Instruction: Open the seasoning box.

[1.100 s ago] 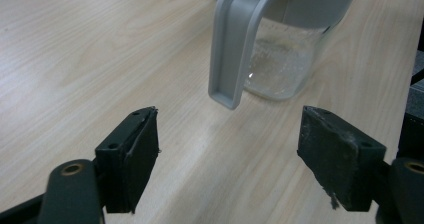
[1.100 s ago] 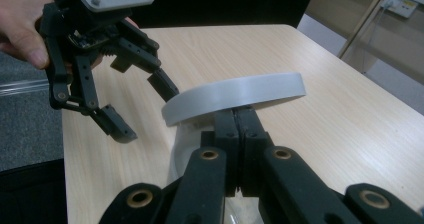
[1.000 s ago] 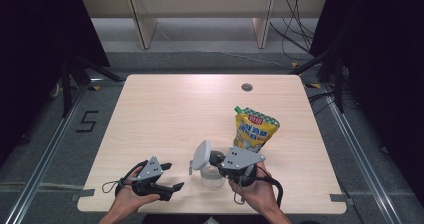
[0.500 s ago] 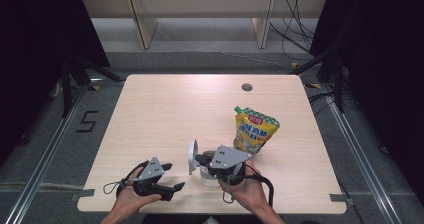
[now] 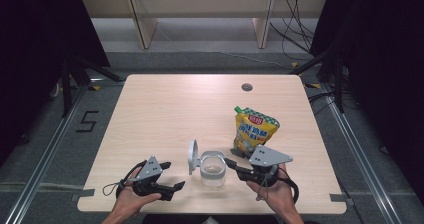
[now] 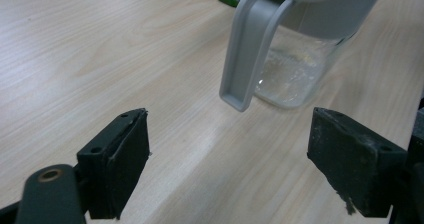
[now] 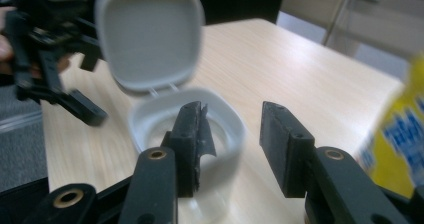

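Dark floor and wooden shelving frame a pale wooden tabletop (image 5: pixel 165 114), with everything gathered along its near edge.

Toward the near left corner, the left gripper (image 5: pixel 167 176) rests in the person's hand, its jaws spread wide and empty, aimed at the clear jar (image 5: pixel 212 170), which stands near the middle of the near edge. A second ago this gripper sat in the same spot. To the jar's right is the right gripper (image 5: pixel 234 165). A second ago it was at the jar's top with jaws shut, apparently on the grey lid (image 5: pixel 192 156); since then its jaws have just been opening, nothing is between them, and it has drawn back to the right. The lid now stands flipped up on its hinge at the jar's left side, so the opening step looks done and the jar is ready to be filled. The yellow pouch (image 5: pixel 254 129) lies behind the right gripper, toward the tabletop's right edge.

From above, the whole layout is plain. The left gripper view adds the lid's grey hinge arm (image 6: pixel 247 46) and a faint residue inside the glass. The right gripper view looks past its parted jaws into the open mouth and the lid's hollow underside (image 7: pixel 148 36), with the left gripper beyond.
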